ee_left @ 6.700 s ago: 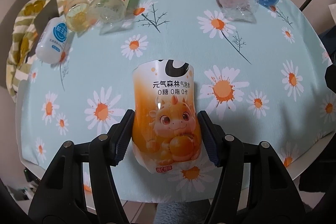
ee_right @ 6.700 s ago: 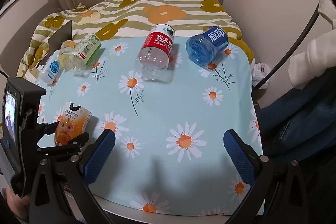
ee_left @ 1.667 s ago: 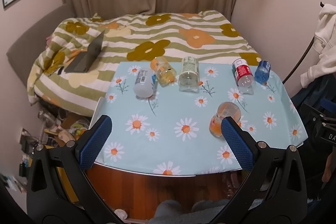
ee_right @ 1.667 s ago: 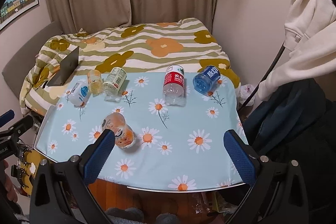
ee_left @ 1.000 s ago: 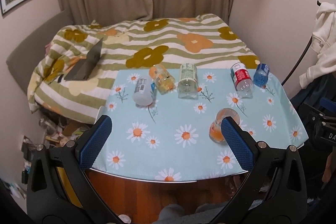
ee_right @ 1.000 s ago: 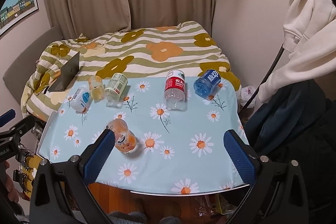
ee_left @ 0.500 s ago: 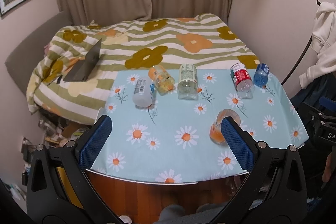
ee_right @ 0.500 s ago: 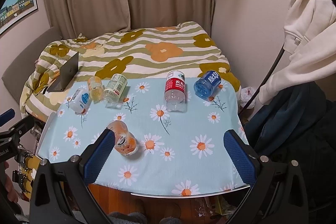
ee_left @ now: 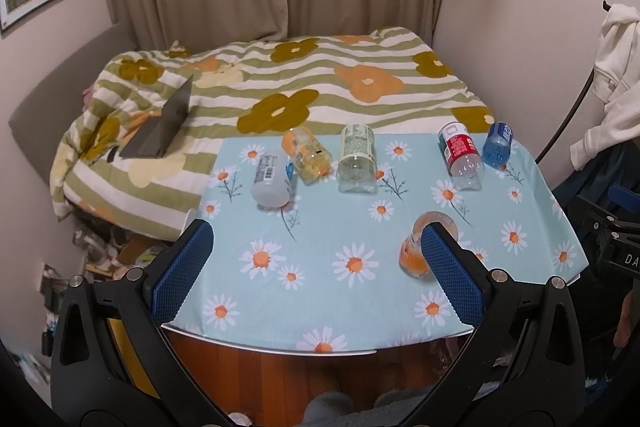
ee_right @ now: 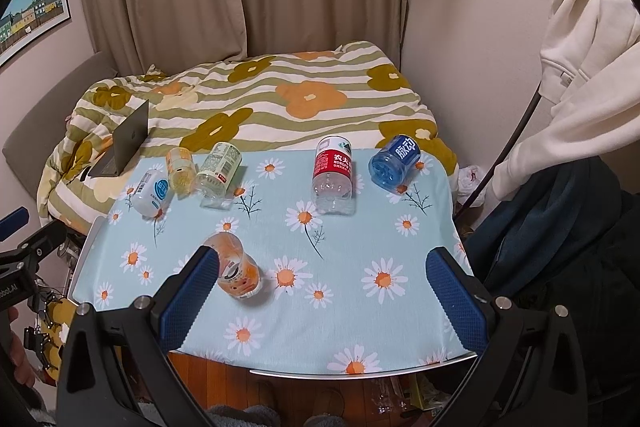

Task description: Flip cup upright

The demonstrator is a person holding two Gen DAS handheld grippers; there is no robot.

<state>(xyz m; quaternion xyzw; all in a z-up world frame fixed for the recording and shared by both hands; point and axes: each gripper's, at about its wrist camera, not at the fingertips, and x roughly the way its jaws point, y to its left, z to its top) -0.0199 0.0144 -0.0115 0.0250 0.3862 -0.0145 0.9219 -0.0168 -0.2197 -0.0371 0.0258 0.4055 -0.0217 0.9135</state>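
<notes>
An orange cup cut from a drink bottle stands upright with its open mouth up on the daisy-print table, also seen in the right wrist view. Several other cut-bottle cups lie on their sides along the far edge: white, yellow, pale green, red-labelled and blue. My left gripper is open and empty, held back over the table's near edge. My right gripper is open and empty, also held back.
A bed with a striped flower quilt and an open laptop lies behind the table. A white hoodie and dark clothes hang at the right. Clutter lies on the floor at the left.
The orange cup, earlier held in my left gripper, now stands free on the table. Both grippers have drawn back; over the last second little has moved.
</notes>
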